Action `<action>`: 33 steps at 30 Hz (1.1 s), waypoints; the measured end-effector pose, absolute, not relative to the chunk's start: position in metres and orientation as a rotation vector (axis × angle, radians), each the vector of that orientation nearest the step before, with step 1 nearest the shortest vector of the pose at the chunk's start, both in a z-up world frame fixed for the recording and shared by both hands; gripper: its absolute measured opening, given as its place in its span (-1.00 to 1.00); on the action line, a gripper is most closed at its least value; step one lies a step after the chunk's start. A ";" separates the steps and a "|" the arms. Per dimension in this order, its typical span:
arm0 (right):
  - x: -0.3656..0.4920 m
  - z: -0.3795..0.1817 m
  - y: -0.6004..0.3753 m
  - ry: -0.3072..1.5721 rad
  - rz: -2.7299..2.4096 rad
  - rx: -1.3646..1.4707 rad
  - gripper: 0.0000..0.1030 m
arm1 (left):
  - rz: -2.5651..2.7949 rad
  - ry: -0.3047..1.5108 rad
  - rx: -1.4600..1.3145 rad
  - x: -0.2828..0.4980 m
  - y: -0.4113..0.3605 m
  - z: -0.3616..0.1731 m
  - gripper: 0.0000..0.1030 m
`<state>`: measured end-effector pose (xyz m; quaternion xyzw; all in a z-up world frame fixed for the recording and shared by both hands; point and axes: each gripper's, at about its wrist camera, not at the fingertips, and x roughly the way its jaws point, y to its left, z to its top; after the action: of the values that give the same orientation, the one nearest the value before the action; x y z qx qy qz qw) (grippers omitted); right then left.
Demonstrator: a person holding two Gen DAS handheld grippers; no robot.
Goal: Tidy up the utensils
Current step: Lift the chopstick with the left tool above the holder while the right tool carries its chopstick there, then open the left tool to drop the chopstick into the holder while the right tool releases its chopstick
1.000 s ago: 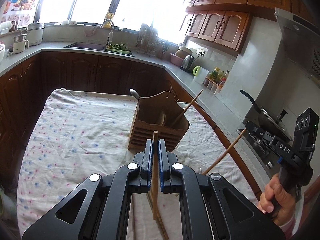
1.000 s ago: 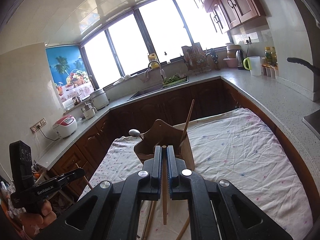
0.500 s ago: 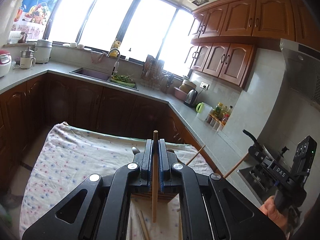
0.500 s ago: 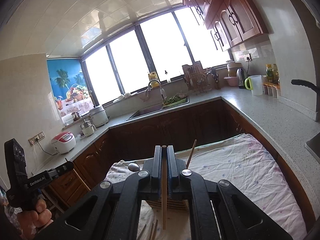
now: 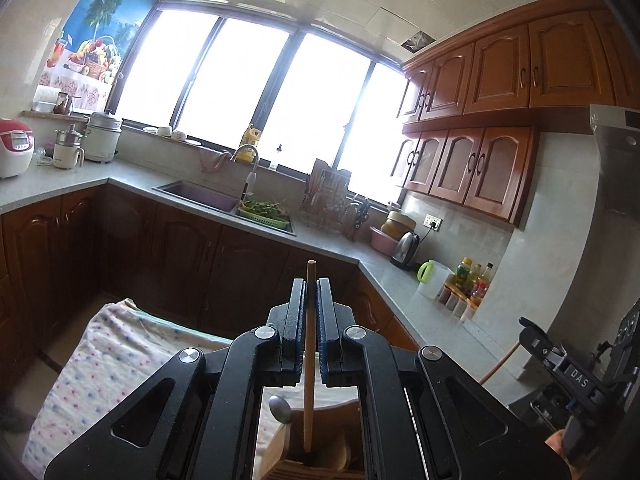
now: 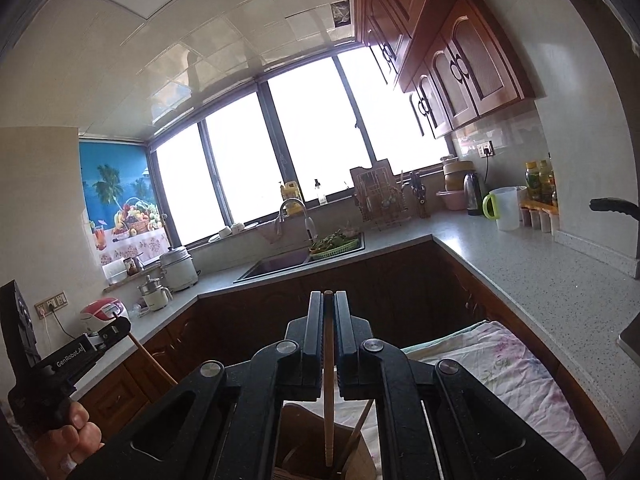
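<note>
My left gripper (image 5: pixel 311 284) is shut on a wooden chopstick (image 5: pixel 309 360) held upright; its lower end hangs over the wooden utensil holder (image 5: pixel 320 456), which holds a metal spoon (image 5: pixel 280 408). My right gripper (image 6: pixel 328 296) is shut on a second wooden chopstick (image 6: pixel 328 392), its lower end down in the holder (image 6: pixel 304 444) beside another chopstick (image 6: pixel 358 432) leaning there. The right gripper also shows in the left wrist view (image 5: pixel 528 328), the left one in the right wrist view (image 6: pixel 122 326), each with its chopstick slanting down.
The holder stands on a table under a flowered cloth (image 5: pixel 100 360) (image 6: pixel 516 364). Dark wood cabinets and a grey counter (image 6: pixel 540 280) wrap around, with a sink (image 5: pixel 200 196), kettle (image 5: pixel 404 244), jug (image 5: pixel 434 280) and rice cooker (image 5: pixel 14 148).
Both grippers have tilted up and moved over the holder, each keeping its chopstick. The loose chopsticks on the cloth have dropped out of sight.
</note>
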<state>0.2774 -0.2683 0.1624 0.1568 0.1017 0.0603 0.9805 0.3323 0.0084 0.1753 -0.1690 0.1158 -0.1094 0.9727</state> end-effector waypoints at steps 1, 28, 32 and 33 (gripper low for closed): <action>0.281 0.156 -0.268 0.214 0.120 0.318 -0.91 | -0.217 0.243 -0.344 0.336 0.007 0.168 -0.92; 0.314 0.086 -0.270 0.374 0.102 0.383 -0.89 | -0.238 0.434 -0.325 0.367 -0.015 0.091 -0.90; 0.314 0.085 -0.270 0.381 0.113 0.389 -0.80 | -0.239 0.447 -0.330 0.366 -0.014 0.091 -0.62; 0.314 0.085 -0.270 0.380 0.113 0.391 -0.76 | -0.235 0.449 -0.329 0.365 -0.013 0.091 -0.51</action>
<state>0.3137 -0.2702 0.0851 0.1927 0.1877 0.0558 0.9615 0.3652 -0.0126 0.0914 -0.1621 0.2209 -0.1156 0.9547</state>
